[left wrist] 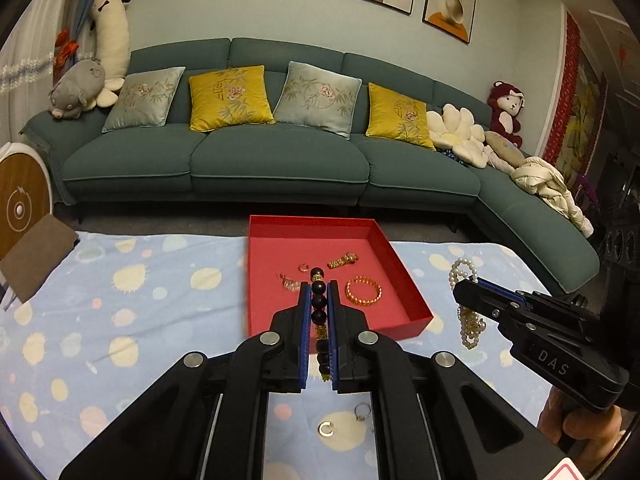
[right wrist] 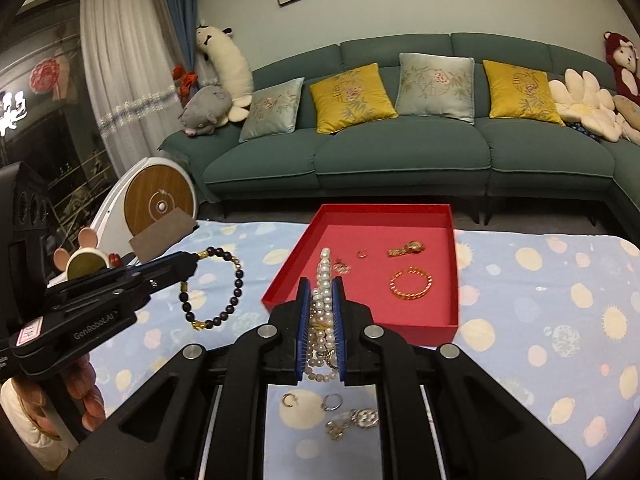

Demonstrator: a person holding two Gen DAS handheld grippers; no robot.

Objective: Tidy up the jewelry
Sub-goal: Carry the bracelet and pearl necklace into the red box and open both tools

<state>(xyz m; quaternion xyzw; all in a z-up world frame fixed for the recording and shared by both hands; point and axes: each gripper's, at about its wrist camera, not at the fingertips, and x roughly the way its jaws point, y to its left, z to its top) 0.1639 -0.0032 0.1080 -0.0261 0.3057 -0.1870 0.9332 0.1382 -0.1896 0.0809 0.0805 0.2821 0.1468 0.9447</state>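
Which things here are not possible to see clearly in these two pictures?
- Left wrist view: the bead bracelet is partly hidden between the left gripper's fingers.
- Right wrist view: the pearl strand's lower part is hidden by the right gripper.
- Small pieces in the red tray: too small to identify.

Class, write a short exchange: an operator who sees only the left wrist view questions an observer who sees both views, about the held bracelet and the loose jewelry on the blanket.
Operator: I see only a row of dark beads. Is the bracelet whole?
Observer: Yes. The dark bead bracelet hangs as a full loop from the left gripper.
Operator: What lies on the blanket besides two rings?
Observer: Beside the rings, a tangled gold-and-silver piece lies on the blanket.
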